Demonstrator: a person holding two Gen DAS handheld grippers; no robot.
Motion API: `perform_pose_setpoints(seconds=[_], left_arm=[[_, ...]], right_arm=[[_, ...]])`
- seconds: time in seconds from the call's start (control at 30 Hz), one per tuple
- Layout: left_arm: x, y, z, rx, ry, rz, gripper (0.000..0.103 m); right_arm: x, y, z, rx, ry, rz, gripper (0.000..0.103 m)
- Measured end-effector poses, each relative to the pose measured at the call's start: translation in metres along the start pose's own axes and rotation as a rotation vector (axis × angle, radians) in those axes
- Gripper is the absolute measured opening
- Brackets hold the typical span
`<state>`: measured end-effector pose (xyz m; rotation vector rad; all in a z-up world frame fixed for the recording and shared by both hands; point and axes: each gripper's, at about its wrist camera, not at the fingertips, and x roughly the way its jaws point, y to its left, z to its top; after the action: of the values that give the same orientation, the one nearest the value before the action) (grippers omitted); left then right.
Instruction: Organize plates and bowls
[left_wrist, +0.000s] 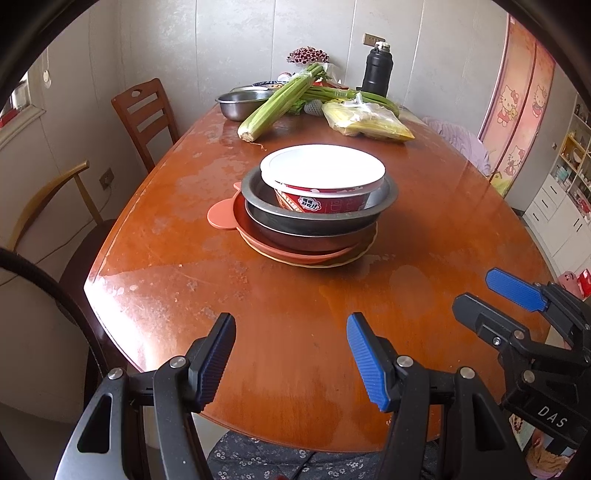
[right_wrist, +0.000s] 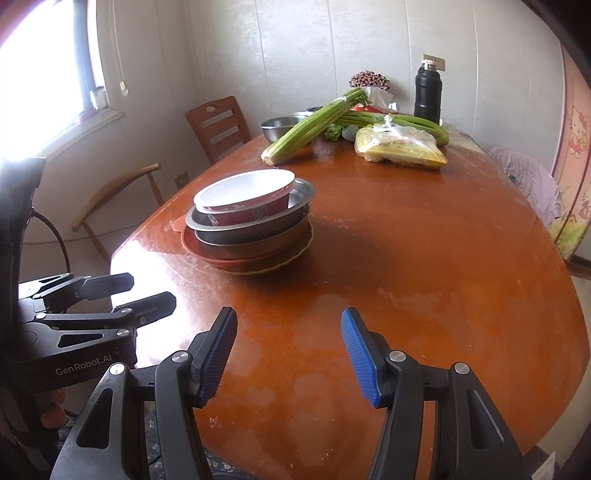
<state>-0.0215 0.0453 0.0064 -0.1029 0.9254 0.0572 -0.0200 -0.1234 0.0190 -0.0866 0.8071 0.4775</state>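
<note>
A stack of dishes stands mid-table. A red-and-white paper noodle bowl (left_wrist: 323, 181) (right_wrist: 245, 197) sits on top, inside a steel bowl (left_wrist: 317, 218) (right_wrist: 251, 232), over a brown bowl, an orange plate with ear-shaped tabs (left_wrist: 221, 218) (right_wrist: 199, 243) and a yellowish plate at the bottom. My left gripper (left_wrist: 291, 360) is open and empty above the near table edge, well short of the stack. My right gripper (right_wrist: 288, 356) is open and empty, also near the front edge. Each gripper shows in the other's view: the right (left_wrist: 495, 295), the left (right_wrist: 144, 291).
At the far end of the brown oval table (left_wrist: 424, 236) lie celery (left_wrist: 280, 99), long green stalks, a bag of yellow produce (left_wrist: 365, 120), a steel basin (left_wrist: 242, 103) and a black thermos (left_wrist: 376, 70). Two wooden chairs (left_wrist: 144, 114) stand on the left side.
</note>
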Motion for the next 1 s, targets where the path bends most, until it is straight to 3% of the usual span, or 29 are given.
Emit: perform_pose_setpoints(seconds=[1.0], left_arm=[[0.0085, 0.0001, -0.0017, 0.006, 0.020, 0.000, 0.062]], right_arm=[[0.0088, 0.0051, -0.0028, -0.017, 0.008, -0.021, 0.061]])
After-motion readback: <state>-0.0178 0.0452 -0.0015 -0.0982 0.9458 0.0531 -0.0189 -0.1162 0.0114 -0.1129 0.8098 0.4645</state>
